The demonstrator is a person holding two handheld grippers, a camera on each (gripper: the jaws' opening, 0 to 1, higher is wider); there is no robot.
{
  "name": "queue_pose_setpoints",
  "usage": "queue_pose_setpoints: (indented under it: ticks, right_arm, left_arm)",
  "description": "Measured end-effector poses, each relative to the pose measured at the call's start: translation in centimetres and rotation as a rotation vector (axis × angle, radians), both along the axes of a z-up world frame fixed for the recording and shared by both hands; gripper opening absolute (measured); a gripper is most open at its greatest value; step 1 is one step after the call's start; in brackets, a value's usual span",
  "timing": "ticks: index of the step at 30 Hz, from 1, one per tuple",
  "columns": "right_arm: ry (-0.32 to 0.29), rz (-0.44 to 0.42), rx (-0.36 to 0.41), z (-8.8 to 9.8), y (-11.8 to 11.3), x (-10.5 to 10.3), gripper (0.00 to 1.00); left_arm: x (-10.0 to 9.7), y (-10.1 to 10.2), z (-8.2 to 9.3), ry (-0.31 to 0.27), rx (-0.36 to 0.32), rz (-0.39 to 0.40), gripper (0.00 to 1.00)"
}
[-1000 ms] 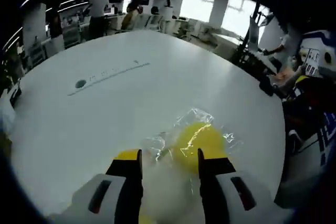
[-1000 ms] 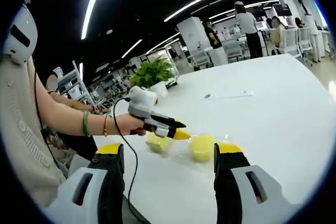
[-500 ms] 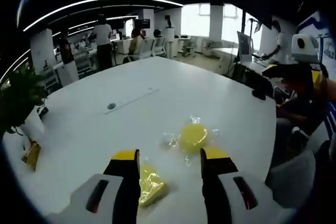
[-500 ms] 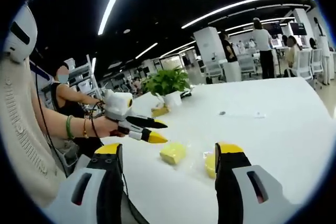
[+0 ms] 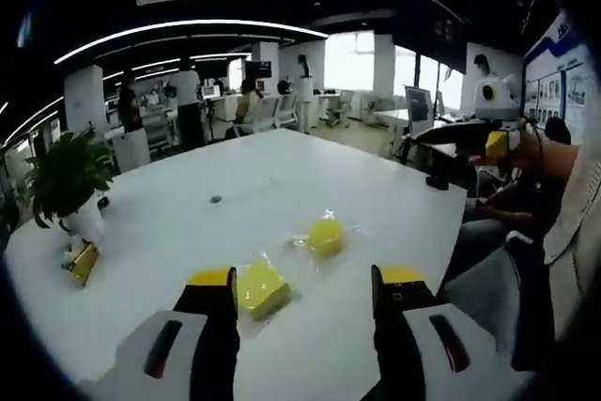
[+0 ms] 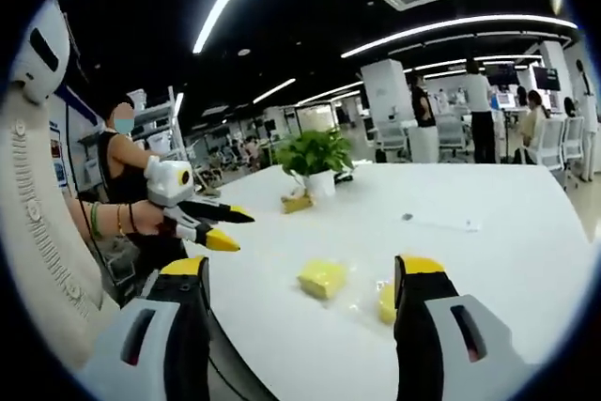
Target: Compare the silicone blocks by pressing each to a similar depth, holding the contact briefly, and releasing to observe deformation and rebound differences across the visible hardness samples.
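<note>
Yellow tips: both grippers have yellow tips on black and white jaws.
Left gripper [image 5: 302, 290]: its two jaws rise from the bottom of the left gripper view. They stand wide apart and hold nothing. It is up in the air above the white table [image 5: 169, 232].
Left gripper from the other side: in the right gripper view it [image 6: 225, 229] shows at the middle left, held in a hand [image 6: 155, 219] with bracelets. Its jaws are a little apart and off the table.
Right gripper [image 6: 310, 277]: its jaws come up from the bottom of the right gripper view. They are spread wide with nothing between them.
Square block [image 5: 260, 287]: yellow, in a clear wrap, lying on the table just past the left jaw tip in the left gripper view, touching no jaw. In the right gripper view it [image 6: 322, 278] sits in the gap between the jaws, farther out on the table.
Round block [image 5: 325, 236]: yellow, also in clear wrap, near the square one and higher in the frame. In the right gripper view it [image 6: 386, 301] peeks out just beside the right jaw.
Plant [image 5: 64, 178]: a green plant in a white pot, at the left of the left gripper view, on the table edge.
Small yellow thing [image 5: 84, 262]: lies below the pot; I cannot tell what it is.
Far back: people and desks, top of the frame.
</note>
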State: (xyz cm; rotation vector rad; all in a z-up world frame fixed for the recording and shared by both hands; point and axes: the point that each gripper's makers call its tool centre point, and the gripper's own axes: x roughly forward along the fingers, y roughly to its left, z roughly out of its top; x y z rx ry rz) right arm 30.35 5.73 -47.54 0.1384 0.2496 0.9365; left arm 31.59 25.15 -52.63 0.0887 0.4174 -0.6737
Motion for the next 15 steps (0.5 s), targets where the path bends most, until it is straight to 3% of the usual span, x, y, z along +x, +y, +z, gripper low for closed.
queue_pose_setpoints:
  ticks: [6,10,15]
  right_arm:
    - [-0.009,-0.034,0.029,-0.2,-1.0,-1.3,0.78]
    - [0.029,-0.048,0.022,-1.3,-1.4,-2.2,0.78]
    - [0.064,-0.076,0.021,-2.7,-2.0,-3.1,0.80]
  left_arm:
    - [-2.5,1.1,1.9,-0.040,-0.129,-0.004,0.68]
    - [-3.2,2.3,2.6,-0.050,-0.249,0.036,0.71]
    - [-3.7,3.5,1.9,-0.038,-0.256,0.071,0.75]
